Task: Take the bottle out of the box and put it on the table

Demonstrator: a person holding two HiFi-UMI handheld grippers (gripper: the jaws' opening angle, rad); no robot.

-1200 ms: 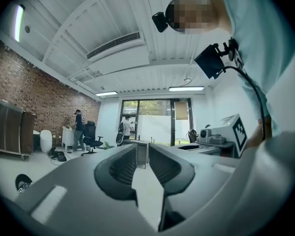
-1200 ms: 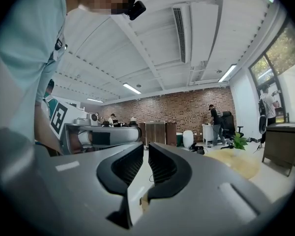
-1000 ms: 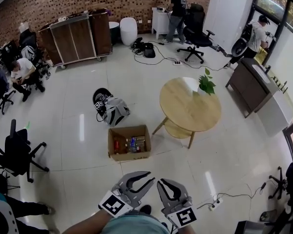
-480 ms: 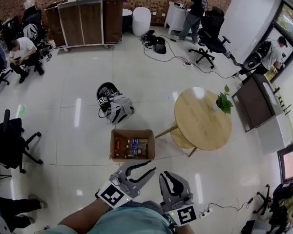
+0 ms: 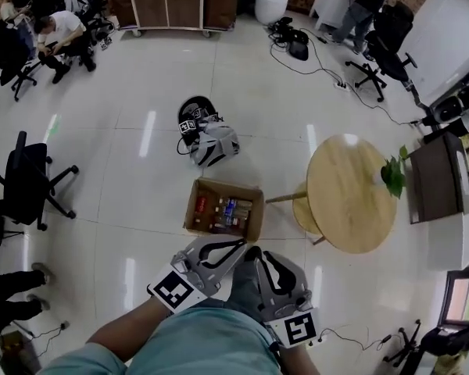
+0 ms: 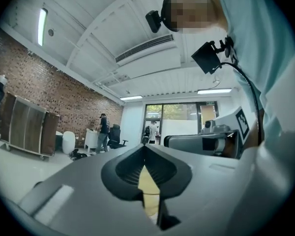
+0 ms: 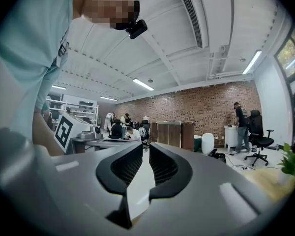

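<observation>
An open cardboard box (image 5: pixel 193 209) sits on the white floor with several bottles (image 5: pixel 225 212) lying inside. To its right stands the round wooden table (image 5: pixel 352 201). Just below the box in the head view, both grippers are held level in front of the person's body. The left gripper (image 5: pixel 242 245) (image 6: pixel 143 149) is closing, its tips meet and nothing is between them. Beside it, the right gripper (image 5: pixel 263 258) (image 7: pixel 145 146) is shut to a thin slit and holds nothing. Neither gripper touches the box.
A potted plant (image 5: pixel 392 174) stands at the table's right edge. A grey bag with a helmet (image 5: pixel 207 143) lies beyond the box. A black office chair (image 5: pixel 27 190) stands at the left. Cables and a power strip (image 5: pixel 328 338) lie at the lower right. People sit at the far left.
The person has walked toward the box, which now lies closer to both grippers. The left jaws, open in the earlier frames, have come together. The right jaws look unchanged.
</observation>
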